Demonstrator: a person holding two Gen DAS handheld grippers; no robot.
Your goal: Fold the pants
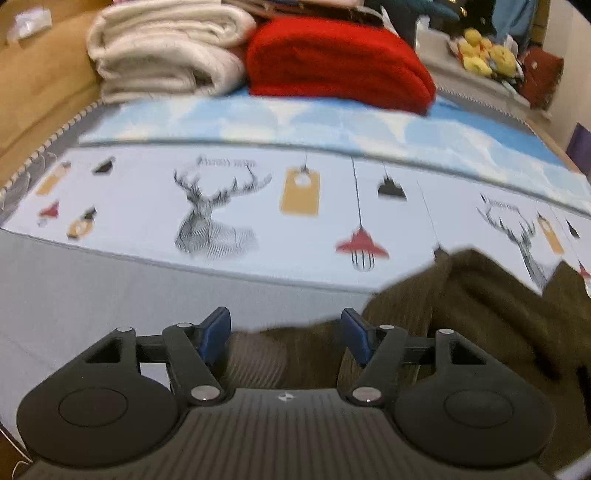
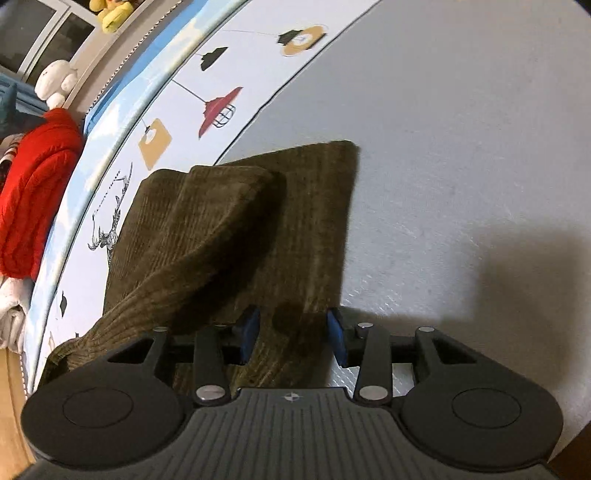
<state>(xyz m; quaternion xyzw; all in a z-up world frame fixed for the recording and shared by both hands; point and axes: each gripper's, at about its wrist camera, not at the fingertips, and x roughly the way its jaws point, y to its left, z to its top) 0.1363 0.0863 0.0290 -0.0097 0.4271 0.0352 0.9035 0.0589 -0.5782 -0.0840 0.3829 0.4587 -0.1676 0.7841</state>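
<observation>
A bed takes up most of the room, and its printed sheet (image 1: 258, 206) with deer heads and hanging lamps serves as landmark. Beyond the sheet lies a sky-blue cloud-patterned strip (image 1: 332, 125). Behind that sit a folded cream blanket (image 1: 166, 55) and a red knit (image 1: 332, 62). Yellow plush toys (image 1: 484, 55) rest further right. A window (image 2: 40, 33) stands past the sheet's far edge.
</observation>
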